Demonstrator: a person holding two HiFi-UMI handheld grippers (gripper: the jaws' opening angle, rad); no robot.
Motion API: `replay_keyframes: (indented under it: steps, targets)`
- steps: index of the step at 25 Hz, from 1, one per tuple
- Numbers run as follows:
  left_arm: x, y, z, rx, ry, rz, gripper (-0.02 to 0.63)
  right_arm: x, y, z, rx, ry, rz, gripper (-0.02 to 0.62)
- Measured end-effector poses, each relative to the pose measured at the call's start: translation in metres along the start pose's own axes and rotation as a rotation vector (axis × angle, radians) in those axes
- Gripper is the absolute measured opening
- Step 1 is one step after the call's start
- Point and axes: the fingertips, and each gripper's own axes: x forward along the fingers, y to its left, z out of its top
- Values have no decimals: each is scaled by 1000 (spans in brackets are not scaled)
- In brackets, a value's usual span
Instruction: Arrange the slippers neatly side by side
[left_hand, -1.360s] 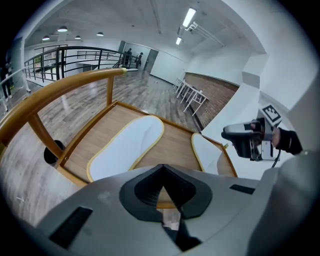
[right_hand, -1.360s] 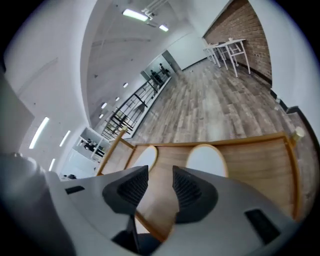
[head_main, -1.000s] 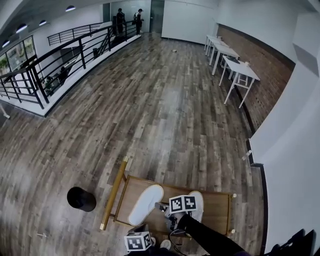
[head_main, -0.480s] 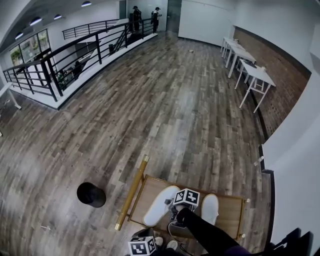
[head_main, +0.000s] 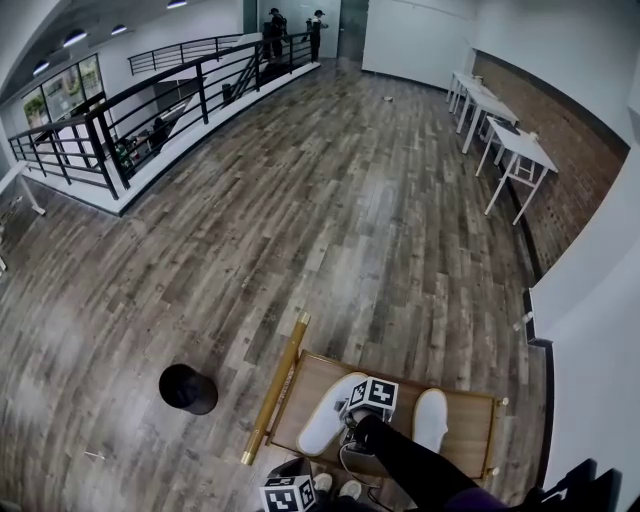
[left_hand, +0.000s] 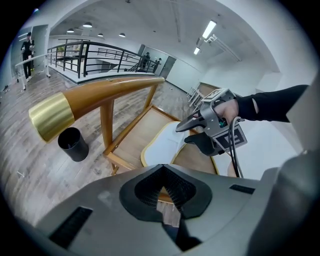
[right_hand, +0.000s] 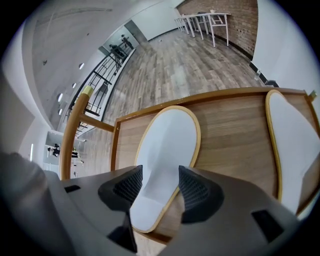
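Two white slippers with tan rims lie soles up on a wooden tray (head_main: 470, 408). The left slipper (head_main: 328, 412) is angled and the right slipper (head_main: 431, 420) lies straighter, with a gap of bare wood between them. My right gripper (right_hand: 159, 187) hangs over the heel of the left slipper (right_hand: 165, 150). Its jaws have just been opening and stand wide, the heel showing below and between the pads, which do not press on it. The left gripper view shows that gripper (left_hand: 182, 134) held by a dark-sleeved hand over the slipper (left_hand: 162, 145). My left gripper (left_hand: 162, 187) hovers at the tray's near edge, shut and empty.
A wooden rail with brass ends (head_main: 275, 390) runs along the tray's left side. A black bin (head_main: 188, 388) stands on the plank floor to the left. A white wall is close on the right, white tables (head_main: 505, 140) stand far back, and black railings (head_main: 150, 110) run on the left.
My right gripper has come down and moved left, from beside the right slipper to the left slipper's heel. The left gripper has shifted a little at the near edge.
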Motion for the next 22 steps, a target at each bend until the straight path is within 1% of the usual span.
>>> replay_keyframes:
  steps: [3,7,8,9,10,14,17,19,22]
  targets:
    - [-1,3,0,-9,-4,7,0,3,-9,-2,9,-12,-44,201]
    - [-5,5,1,-10,1,18,0,3,-13,-3,15,-24,-41,198]
    - [-5,5,1,-10,2,19,0,1,-15,-3,13,-25,-36,172]
    - [-5,3,1,-11,4,19,0,-2,-16,-2,7,-26,-30,71]
    - [-4,2,0,-11,5,20,0,-4,-17,-2,-4,-26,-20,17]
    - [4,-3,-5,4,14,9,0,-11,-16,1,-71,-30,43,8]
    - [8,-11,-5,13,16,-8,0,-26,-12,6,-160,-30,101,8]
    - [9,-16,-3,21,14,-16,0,-39,-10,9,-220,-18,147,7]
    - [13,-28,-1,40,15,-35,0,-65,-17,13,-275,19,214,7]
